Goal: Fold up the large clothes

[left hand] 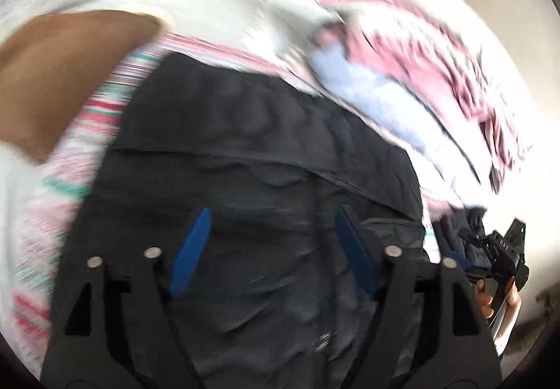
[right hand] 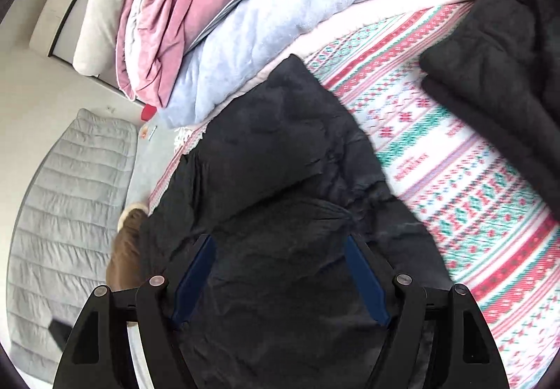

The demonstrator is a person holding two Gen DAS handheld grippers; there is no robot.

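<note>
A large black padded jacket lies on a bed covered by a red, green and white patterned blanket. My left gripper hovers over the jacket's middle with its blue fingers wide apart and nothing between them. My right gripper is also open above the jacket, close over the fabric. It shows at the right edge of the left wrist view, held in a hand. The left wrist view is blurred.
A pink duvet and a pale blue blanket are piled at the bed's far side. Another dark garment lies at the upper right. A brown slipper and a grey quilted mat are on the floor.
</note>
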